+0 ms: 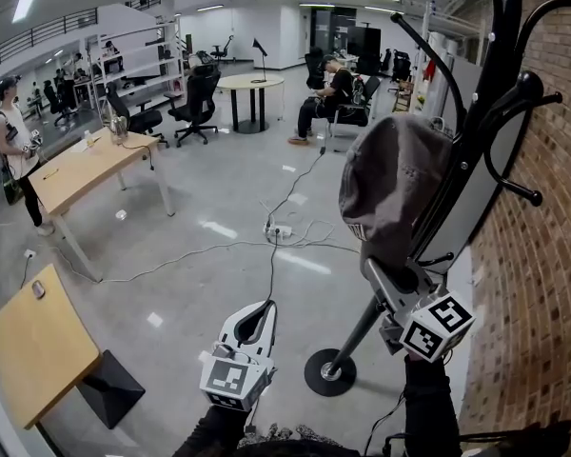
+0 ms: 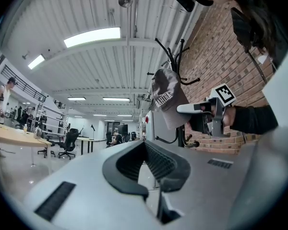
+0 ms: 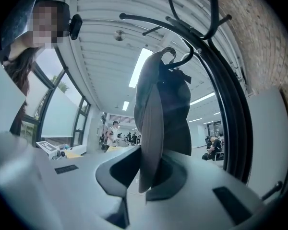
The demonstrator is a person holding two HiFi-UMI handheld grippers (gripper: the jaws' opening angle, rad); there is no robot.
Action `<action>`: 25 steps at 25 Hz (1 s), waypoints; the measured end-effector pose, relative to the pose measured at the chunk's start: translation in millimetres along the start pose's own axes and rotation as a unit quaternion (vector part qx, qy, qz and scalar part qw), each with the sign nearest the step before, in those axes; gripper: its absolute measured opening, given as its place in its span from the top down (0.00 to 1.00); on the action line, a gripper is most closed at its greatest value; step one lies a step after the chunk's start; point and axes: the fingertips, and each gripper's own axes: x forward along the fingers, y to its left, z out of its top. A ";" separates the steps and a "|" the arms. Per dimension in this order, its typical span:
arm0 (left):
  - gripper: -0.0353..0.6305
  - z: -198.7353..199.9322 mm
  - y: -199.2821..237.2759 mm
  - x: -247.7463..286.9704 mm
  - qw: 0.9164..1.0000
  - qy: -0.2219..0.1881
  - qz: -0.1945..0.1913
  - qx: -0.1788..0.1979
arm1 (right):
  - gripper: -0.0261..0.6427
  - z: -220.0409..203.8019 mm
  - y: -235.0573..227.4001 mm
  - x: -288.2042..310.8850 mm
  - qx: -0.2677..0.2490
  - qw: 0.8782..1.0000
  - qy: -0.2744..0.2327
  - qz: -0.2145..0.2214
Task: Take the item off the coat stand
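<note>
At the right of the scene, close to the brick wall (image 1: 542, 255), the black coat stand (image 1: 352, 341) carries a grey cap (image 1: 390, 174) on one of its curved hooks (image 3: 175, 56). The cap hangs crown up, its brim (image 3: 151, 138) pointing down towards the person.

The right gripper (image 1: 376, 272) reaches up from below. Its own view shows the brim standing edge-on between the two pads, which are closed against it, so the cap is gripped by the brim while the hook bears its top. The left gripper (image 1: 262, 317) sits lower and to the left, well apart from the stand. Its jaws meet at the tips with nothing between them, and it points at the open floor.

The step in hand looks like the grasp itself, just made, with the cap not yet off the hook. The next move probably calls for lifting the brim up and away from the pole so that the cap clears the upturned tip of the hook, then drawing it towards the near side. A straight downward pull would likely catch the cap on the hook or rock the stand.
</note>
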 end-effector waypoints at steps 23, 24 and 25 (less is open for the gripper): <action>0.94 9.4 7.3 -20.6 1.000 -0.008 0.021 0.003 | 0.91 17.6 56.0 41.4 -0.027 0.997 0.015 0.068; 0.94 9.4 6.7 -21.7 1.000 -0.008 0.021 0.004 | 0.91 14.0 59.4 41.3 -0.027 0.997 0.017 0.069; 0.94 9.3 6.7 -22.4 1.000 -0.008 0.022 0.004 | 0.91 9.7 62.6 41.7 -0.025 0.997 0.020 0.071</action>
